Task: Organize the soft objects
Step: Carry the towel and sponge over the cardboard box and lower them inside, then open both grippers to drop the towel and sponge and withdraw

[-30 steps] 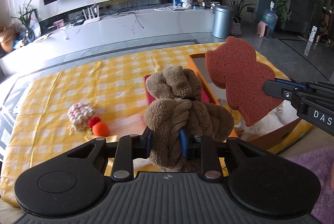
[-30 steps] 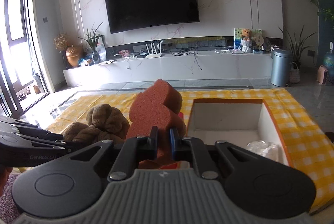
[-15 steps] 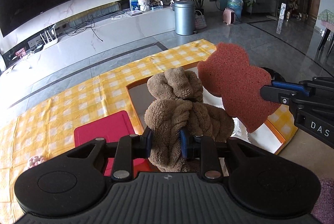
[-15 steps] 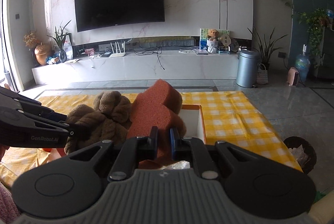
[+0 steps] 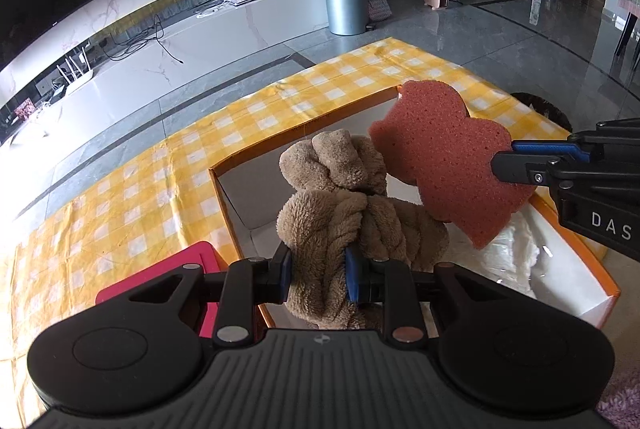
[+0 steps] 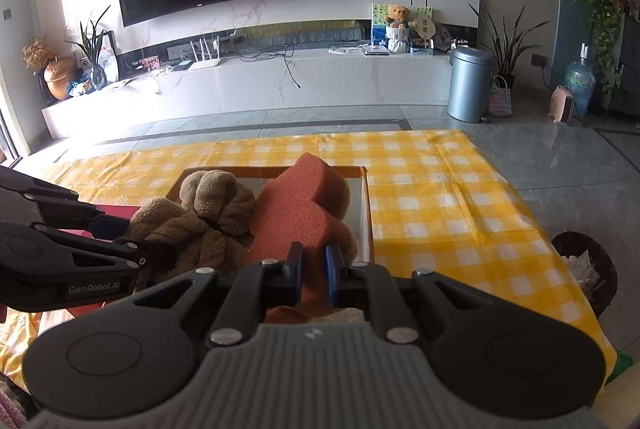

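Observation:
My left gripper (image 5: 318,271) is shut on a brown knotted plush towel (image 5: 344,205) and holds it above the orange-rimmed white box (image 5: 304,127). My right gripper (image 6: 313,271) is shut on a red-brown bear-shaped sponge (image 6: 304,213), also held over the box (image 6: 366,205). In the left wrist view the sponge (image 5: 448,165) hangs just right of the towel, pinched by the right gripper (image 5: 504,165). In the right wrist view the towel (image 6: 200,217) sits left of the sponge, almost touching it. The left gripper (image 6: 132,249) comes in from the left.
A yellow checked cloth (image 5: 160,165) covers the table. A pink-red flat pad (image 5: 196,261) lies left of the box. White crumpled plastic (image 5: 516,253) lies inside the box. A dark bin (image 6: 580,269) stands on the floor at the table's right end.
Both grippers have moved right with their loads, from over the cloth to over the box. The knitted toys at the left have left the view. Both grips are unchanged.

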A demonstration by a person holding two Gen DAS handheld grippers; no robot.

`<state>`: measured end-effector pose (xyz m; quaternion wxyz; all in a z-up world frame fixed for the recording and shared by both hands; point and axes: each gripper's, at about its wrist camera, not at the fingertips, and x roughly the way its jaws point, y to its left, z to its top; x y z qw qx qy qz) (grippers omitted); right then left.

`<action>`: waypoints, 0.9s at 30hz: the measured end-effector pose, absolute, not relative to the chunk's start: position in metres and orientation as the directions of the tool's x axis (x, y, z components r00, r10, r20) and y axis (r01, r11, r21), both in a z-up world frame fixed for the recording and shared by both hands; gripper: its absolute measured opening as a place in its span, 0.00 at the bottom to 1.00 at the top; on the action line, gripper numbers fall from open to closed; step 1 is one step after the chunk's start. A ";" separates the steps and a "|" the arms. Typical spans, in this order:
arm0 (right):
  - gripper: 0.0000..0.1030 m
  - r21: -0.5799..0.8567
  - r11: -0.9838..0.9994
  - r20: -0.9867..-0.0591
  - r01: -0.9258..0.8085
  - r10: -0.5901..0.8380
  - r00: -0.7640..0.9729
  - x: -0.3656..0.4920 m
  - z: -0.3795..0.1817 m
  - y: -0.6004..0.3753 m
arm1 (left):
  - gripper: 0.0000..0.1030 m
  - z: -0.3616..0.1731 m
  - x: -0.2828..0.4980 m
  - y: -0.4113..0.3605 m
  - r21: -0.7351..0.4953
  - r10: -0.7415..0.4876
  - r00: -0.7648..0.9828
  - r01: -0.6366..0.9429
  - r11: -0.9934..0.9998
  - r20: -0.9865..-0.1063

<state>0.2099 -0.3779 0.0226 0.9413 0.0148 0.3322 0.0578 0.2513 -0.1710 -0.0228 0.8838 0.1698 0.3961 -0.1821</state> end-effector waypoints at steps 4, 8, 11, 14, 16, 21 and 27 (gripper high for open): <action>0.09 0.083 0.992 -0.654 -0.098 0.129 0.745 0.231 0.008 -0.375 | 0.29 -0.033 0.264 -0.178 0.207 -0.143 0.623 0.455 0.866 -0.769; 0.09 0.105 0.990 -0.689 -0.093 0.140 0.711 0.248 -0.006 -0.368 | 0.29 -0.043 0.269 -0.186 0.288 -0.090 0.636 0.465 0.837 -0.767; 0.09 0.098 0.991 -0.716 -0.096 0.137 0.685 0.260 -0.016 -0.365 | 0.30 -0.049 0.272 -0.188 0.293 -0.083 0.626 0.473 0.831 -0.775; 0.10 0.084 0.991 -0.730 -0.105 0.133 0.670 0.265 -0.022 -0.362 | 0.34 -0.053 0.275 -0.189 0.302 -0.073 0.624 0.474 0.827 -0.778; 0.10 0.076 0.991 -0.738 -0.111 0.131 0.662 0.269 -0.022 -0.361 | 0.37 -0.054 0.275 -0.188 0.300 -0.074 0.623 0.474 0.828 -0.778; 0.17 0.063 0.991 -0.751 -0.114 0.123 0.648 0.270 -0.024 -0.359 | 0.59 -0.049 0.273 -0.189 0.313 -0.081 0.633 0.484 0.817 -0.770; 0.31 0.018 0.994 -0.744 -0.111 0.088 0.662 0.261 -0.013 -0.356 | 0.65 -0.033 0.264 -0.189 0.327 -0.089 0.644 0.497 0.803 -0.760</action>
